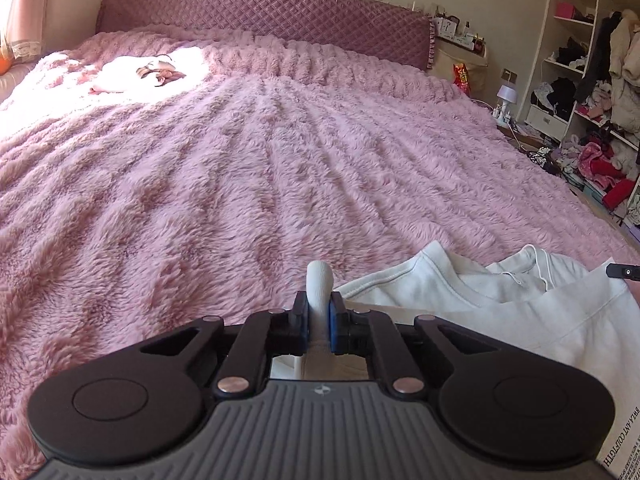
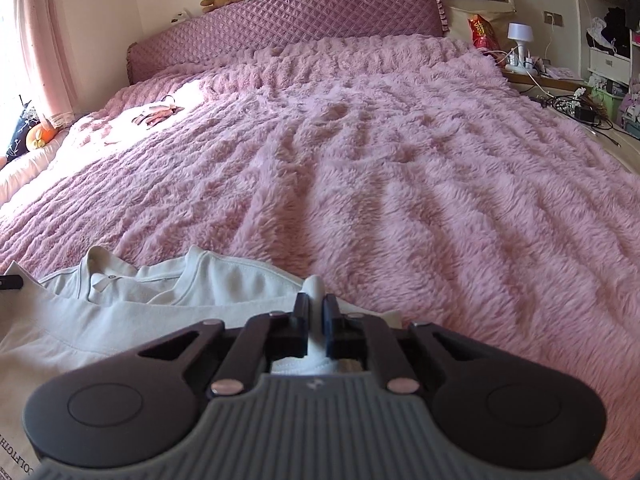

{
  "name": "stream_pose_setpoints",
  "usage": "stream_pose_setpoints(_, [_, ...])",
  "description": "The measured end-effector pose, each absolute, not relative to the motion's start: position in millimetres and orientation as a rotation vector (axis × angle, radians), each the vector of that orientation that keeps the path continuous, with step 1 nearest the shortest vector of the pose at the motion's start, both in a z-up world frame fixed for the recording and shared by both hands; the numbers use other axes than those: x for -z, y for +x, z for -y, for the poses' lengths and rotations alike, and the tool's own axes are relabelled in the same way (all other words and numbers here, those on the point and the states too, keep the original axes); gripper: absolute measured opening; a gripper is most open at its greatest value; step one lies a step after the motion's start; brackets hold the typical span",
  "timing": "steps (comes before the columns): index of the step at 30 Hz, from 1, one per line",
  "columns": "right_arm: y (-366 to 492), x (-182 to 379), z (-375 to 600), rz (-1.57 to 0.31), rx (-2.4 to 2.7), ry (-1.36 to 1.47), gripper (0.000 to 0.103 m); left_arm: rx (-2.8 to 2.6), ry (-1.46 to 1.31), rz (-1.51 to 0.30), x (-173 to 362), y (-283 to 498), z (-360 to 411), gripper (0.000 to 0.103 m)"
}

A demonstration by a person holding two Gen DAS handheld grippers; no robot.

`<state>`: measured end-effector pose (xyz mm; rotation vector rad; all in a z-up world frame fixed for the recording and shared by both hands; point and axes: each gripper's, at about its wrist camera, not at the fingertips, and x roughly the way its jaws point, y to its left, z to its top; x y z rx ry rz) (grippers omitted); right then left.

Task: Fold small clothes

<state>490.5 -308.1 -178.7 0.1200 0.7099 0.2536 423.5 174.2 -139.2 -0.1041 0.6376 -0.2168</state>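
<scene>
With both grippers pinched shut on the shirt's (image 1: pixel 500 312) edges, left gripper (image 1: pixel 319 312) at 6 o'clock and right gripper (image 2: pixel 316 314) likewise, we should lift evenly, probably keeping the cloth taut over the blanket (image 1: pixel 260 180).

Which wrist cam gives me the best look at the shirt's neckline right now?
The right wrist view: the white shirt's neckline lies open with its inner loop visible. The left wrist view shows the neckline too, but farther toward the edge of the frame.
</scene>
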Motion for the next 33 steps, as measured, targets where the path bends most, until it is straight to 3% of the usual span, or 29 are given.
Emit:
stream_pose_setpoints(3, [486,168,312,-0.65,-0.247,0.136,0.001,0.187,-0.145,-0.565,128,420,-182,0.008])
stream_pose_setpoints(12, [500,190,302,-0.701,-0.17,0.089,0.001,0.13,-0.134,-0.688,162,448,-183,0.005])
stream_pose_setpoints(17, [503,207,303,-0.728,-0.144,0.102,0.002,0.1,-0.129,-0.744,174,454,-186,0.013])
stream_pose_setpoints(18, [502,207,304,-0.724,-0.123,0.1,0.011,0.09,-0.127,-0.742,172,453,-187,0.02])
stream_pose_setpoints(20, [497,202,306,-0.698,-0.111,0.12,0.029,0.086,-0.131,-0.737,163,450,-190,0.025])
stream_pose_setpoints(21, [494,198,307,-0.684,-0.1,0.121,0.043,0.087,-0.135,-0.726,158,446,-191,0.026])
stream_pose_setpoints(22, [487,192,308,-0.655,-0.095,0.123,0.047,0.09,-0.139,-0.71,150,440,-193,0.026])
stream_pose_setpoints(28, [419,155,319,-0.605,-0.226,0.197,0.048,0.201,-0.178,-0.654,112,371,-201,0.029])
stream_pose_setpoints(30, [386,148,322,-0.609,-0.254,0.195,0.048,0.242,-0.183,-0.66,107,341,-197,0.036])
stream_pose_setpoints(33, [340,145,324,-0.62,-0.299,0.201,0.048,0.284,-0.2,-0.689,114,304,-189,0.037])
